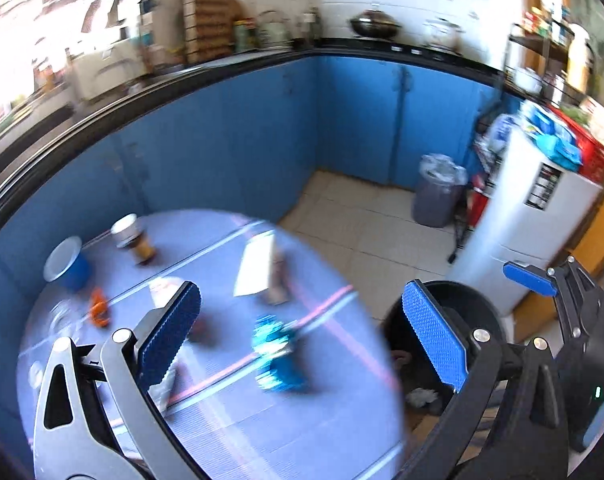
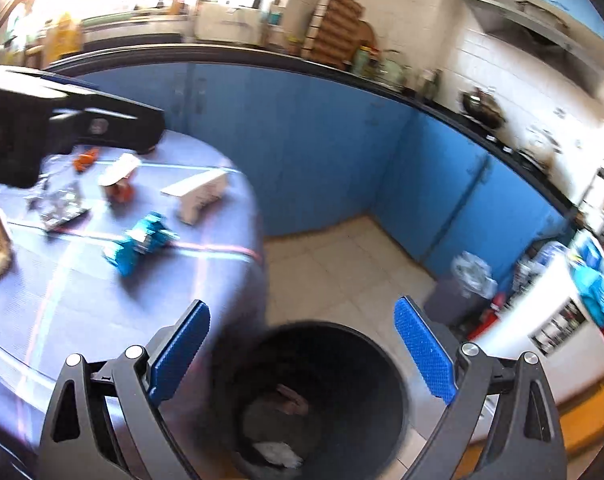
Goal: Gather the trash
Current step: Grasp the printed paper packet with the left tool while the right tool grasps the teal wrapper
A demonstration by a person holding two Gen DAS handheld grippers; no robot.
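Observation:
My left gripper [image 1: 302, 332] is open and empty over the near edge of the round lilac table [image 1: 230, 432]. Blurred trash lies on the table: a crumpled blue wrapper [image 1: 278, 360], a white carton [image 1: 258, 268], a brown paper cup [image 1: 134, 240], a blue cup [image 1: 66, 264] and an orange scrap [image 1: 100, 308]. My right gripper [image 2: 303, 340] is also open and empty, right above the black bin [image 2: 385, 392]. White crumpled paper [image 2: 278, 454] lies at the bin's bottom. In the right wrist view the blue wrapper [image 2: 142, 242], the carton [image 2: 198, 194] and a foil wrapper [image 2: 58, 208] lie on the table.
Blue cabinets [image 1: 222, 140] under a dark counter enclose the corner behind the table. A grey bin with a plastic liner [image 1: 437, 192] and a white fridge [image 1: 541, 208] stand at the right. Pale floor tiles [image 2: 325, 264] lie between the table and the cabinets.

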